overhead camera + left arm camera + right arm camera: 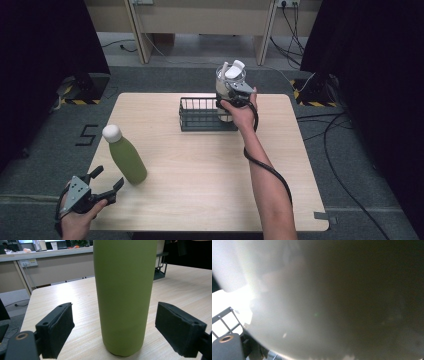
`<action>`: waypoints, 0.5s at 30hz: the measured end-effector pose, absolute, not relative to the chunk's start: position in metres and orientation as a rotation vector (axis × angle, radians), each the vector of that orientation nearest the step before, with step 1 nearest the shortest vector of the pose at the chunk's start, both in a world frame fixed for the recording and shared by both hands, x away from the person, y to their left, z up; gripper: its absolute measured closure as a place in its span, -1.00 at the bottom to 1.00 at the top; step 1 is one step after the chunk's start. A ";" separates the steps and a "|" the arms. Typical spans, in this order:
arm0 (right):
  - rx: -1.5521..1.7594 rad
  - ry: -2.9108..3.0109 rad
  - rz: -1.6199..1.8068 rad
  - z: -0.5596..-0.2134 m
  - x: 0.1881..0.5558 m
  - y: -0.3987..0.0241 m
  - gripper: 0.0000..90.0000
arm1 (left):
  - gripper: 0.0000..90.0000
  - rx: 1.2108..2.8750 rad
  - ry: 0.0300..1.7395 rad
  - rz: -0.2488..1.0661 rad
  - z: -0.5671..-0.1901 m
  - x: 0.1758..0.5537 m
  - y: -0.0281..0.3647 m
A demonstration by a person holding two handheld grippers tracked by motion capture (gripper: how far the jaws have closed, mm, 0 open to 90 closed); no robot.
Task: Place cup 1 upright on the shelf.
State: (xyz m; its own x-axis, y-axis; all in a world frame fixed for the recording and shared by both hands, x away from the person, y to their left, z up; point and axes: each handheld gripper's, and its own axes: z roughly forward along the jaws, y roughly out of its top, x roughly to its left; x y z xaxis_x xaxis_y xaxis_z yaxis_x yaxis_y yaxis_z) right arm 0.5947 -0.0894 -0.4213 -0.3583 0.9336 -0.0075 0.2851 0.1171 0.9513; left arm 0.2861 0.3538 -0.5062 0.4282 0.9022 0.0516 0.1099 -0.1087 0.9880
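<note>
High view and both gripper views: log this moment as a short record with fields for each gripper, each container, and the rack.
left gripper: open, jaws either side of green bottle, not touching
green bottle: upright on table, white cap
right gripper: shut on white cup, at the rack's right end
white cup: upright, lidded; whether its base sits inside the rack is unclear
wire rack: dark, at table's far edge

Lab/office test bay: light wood table (pixel 200 165) on grey carpet, black curtains (pixel 45 55) both sides, hazard-taped stand bases (pixel 80 95), loose floor cables (pixel 345 150), wall sockets (pixel 28 263), monitors on counter (pixel 53 248) behind.
</note>
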 end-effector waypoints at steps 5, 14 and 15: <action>1.185 1.744 1.257 -0.422 0.595 -0.089 -0.77 | -0.68 1.541 0.926 0.867 -0.506 0.286 0.354; 1.167 1.728 1.272 -0.425 0.593 -0.088 -0.78 | -0.68 1.540 0.927 0.867 -0.506 0.286 0.354; 1.163 1.728 1.273 -0.426 0.593 -0.088 -0.78 | -0.68 1.540 0.927 0.867 -0.506 0.286 0.354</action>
